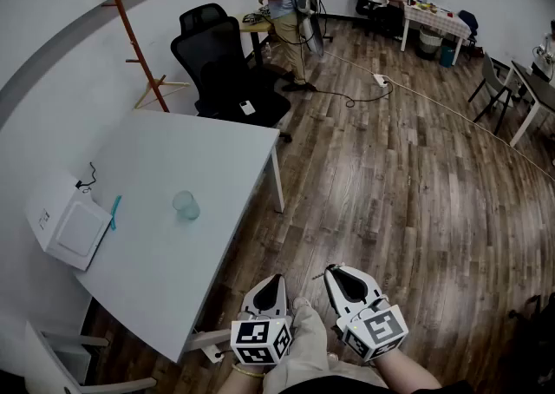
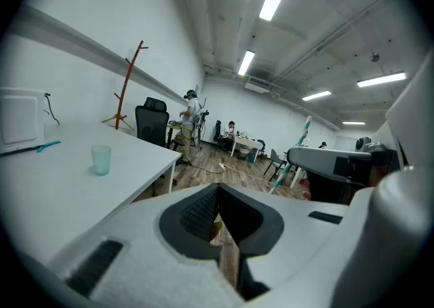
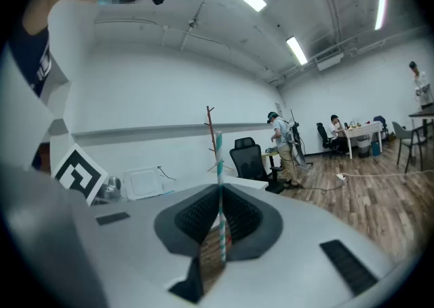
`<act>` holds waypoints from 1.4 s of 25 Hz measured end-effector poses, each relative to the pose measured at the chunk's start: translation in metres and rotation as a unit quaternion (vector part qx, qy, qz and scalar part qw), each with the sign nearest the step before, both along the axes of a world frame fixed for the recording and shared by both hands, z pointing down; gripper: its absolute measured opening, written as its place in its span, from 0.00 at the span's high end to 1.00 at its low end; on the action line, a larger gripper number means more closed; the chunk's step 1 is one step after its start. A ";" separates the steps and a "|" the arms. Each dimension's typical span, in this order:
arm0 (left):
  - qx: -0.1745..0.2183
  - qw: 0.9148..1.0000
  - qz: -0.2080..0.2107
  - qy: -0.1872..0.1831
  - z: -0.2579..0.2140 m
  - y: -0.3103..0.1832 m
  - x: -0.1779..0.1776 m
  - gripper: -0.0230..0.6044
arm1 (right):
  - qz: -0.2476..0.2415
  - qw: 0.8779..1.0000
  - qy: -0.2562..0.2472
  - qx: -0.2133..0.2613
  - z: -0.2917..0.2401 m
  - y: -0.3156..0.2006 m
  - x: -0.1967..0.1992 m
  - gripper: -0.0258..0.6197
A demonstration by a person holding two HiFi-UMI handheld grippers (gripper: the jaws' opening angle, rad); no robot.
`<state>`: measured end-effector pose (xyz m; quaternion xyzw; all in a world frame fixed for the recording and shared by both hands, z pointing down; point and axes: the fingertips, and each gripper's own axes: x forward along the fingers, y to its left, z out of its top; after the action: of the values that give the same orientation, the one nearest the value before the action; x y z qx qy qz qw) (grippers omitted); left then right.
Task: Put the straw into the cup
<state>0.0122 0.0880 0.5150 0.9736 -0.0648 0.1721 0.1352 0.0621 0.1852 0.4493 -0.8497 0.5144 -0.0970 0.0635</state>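
My right gripper (image 3: 219, 190) has its jaws pinched narrow on the straw (image 3: 218, 157), a thin teal-and-white striped tube standing upright between them. The pale teal cup (image 1: 186, 205) stands on the white counter (image 1: 191, 149), well apart. My left gripper (image 2: 217, 195) has its jaws closed on nothing.

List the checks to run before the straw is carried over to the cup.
1. Striped straw clamped in right hand-held gripper: ok.
2. Straw upright in the grip: ok.
3. Cup upright on the white table: ok.
4. Cup mouth uncovered: ok.
5. Straw above the cup: not ok, the gripper is off the table's edge, over the floor.
6. Left hand-held gripper empty and shut: ok.
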 end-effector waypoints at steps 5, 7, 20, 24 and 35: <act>-0.001 1.000 0.001 0.006 -0.010 0.045 -0.058 0.95 | 0.000 1.000 -0.018 -0.005 0.005 0.038 -0.059 0.90; 0.007 1.000 0.015 0.009 -0.017 0.058 -0.074 0.95 | 0.003 1.000 -0.017 -0.008 0.002 0.046 -0.073 0.90; 0.031 0.999 0.025 0.036 -0.047 0.071 -0.102 0.95 | -0.012 1.000 -0.004 0.000 -0.021 0.055 -0.115 0.90; 0.023 0.999 0.015 0.038 -0.045 0.079 -0.104 0.95 | -0.025 1.000 -0.003 0.007 -0.023 0.065 -0.117 0.90; 0.018 0.999 -0.014 0.046 -0.044 0.103 -0.106 0.95 | -0.062 0.998 0.009 0.007 -0.025 0.088 -0.123 0.90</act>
<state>-0.0942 0.1912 0.4712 0.9818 -0.0750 0.1240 0.1227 -0.0611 0.2727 0.4240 -0.8167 0.5669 -0.0897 0.0591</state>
